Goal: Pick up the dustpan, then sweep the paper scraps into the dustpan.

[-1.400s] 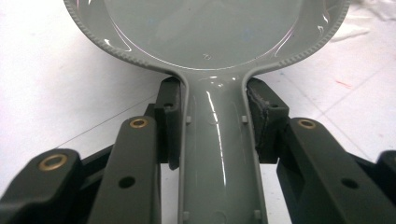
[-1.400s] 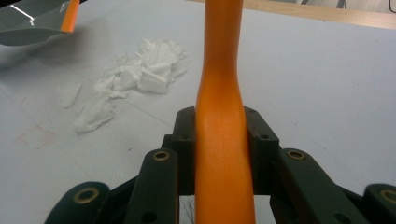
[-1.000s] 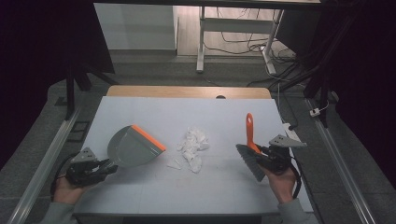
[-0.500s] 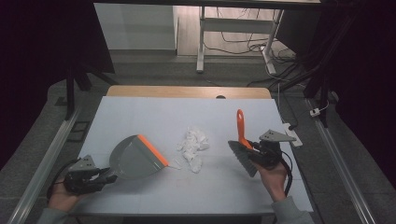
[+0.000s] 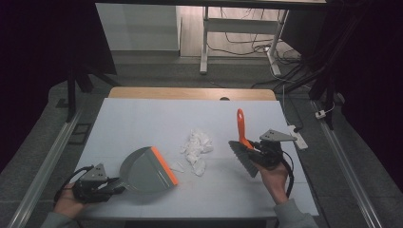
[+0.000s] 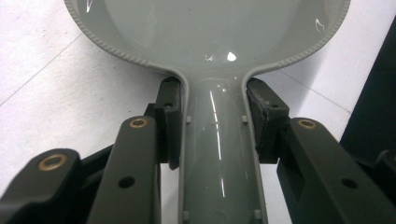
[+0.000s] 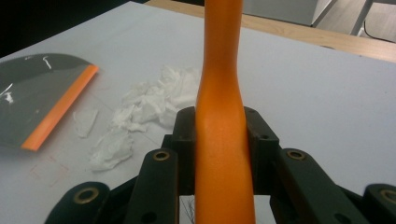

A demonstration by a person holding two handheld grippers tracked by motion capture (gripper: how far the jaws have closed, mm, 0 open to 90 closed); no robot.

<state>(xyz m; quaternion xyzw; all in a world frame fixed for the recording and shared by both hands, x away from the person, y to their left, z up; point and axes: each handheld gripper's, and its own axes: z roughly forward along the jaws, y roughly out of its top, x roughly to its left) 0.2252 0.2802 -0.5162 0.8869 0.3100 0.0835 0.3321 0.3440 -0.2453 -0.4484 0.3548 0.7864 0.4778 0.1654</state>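
- Left hand: at the near left corner of the table, forearm entering from the bottom edge, held low and close to level.
- Left gripper: pointing right and slightly away; jaws clamped on the grey handle of the dustpan, one pad on each side of the neck just behind the pan, as the left gripper view shows.
- Dustpan: grey with an orange lip; lying on the near left part of the table top, lip facing right toward the tissue.
- Right hand: at the near right, forearm rising from the bottom edge, wrist cocked so the gripper sits above the table.
- Right gripper: pointing left and away; jaws closed on the lower part of the brush's orange handle.
- Brush: handle tilted up and away, dark bristles slanting down toward the near right, just right of the tissue.
- Crumpled white tissue: mid-table, between dustpan lip and brush; small scraps lie just beside the orange lip.
- Wooden strip: along the far table edge.
- White desk legs and cables on the floor beyond.
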